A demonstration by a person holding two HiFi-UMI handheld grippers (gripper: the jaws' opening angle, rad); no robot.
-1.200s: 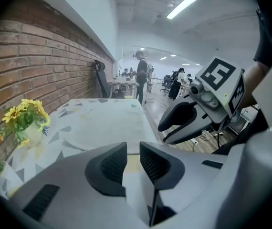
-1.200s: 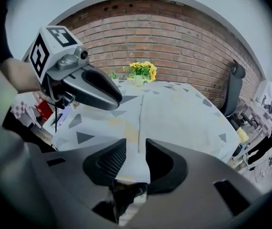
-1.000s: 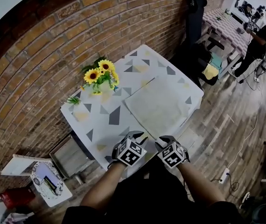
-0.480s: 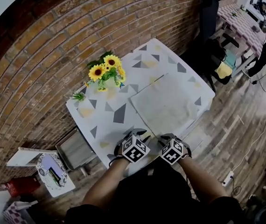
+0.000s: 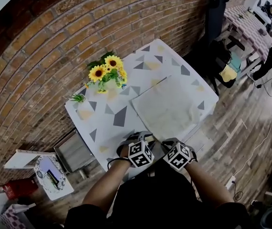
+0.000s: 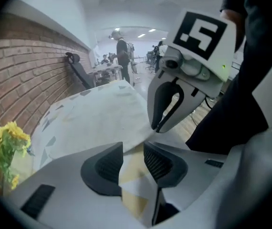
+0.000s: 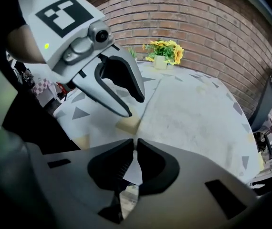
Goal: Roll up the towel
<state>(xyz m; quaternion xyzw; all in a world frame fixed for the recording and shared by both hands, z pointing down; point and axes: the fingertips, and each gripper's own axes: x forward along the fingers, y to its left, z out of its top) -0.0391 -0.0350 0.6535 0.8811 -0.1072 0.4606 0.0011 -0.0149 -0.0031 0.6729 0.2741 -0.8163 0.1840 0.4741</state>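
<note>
**Surface colours and patterns**
The towel (image 5: 167, 106) is showing plain off-white; the table (image 5: 102, 133) is displaying white with grey and pale-yellow triangles; the sunflowers (image 5: 108, 69) are showing yellow petals over green leaves; the brick wall (image 5: 55, 42) is presenting red-brown.

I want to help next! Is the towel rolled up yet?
Not yet. Nothing is rolled: the towel lies flat on the table. The right gripper has just been closing on its near edge; the left gripper, just opening, holds nothing. All the rolling is left.
</note>
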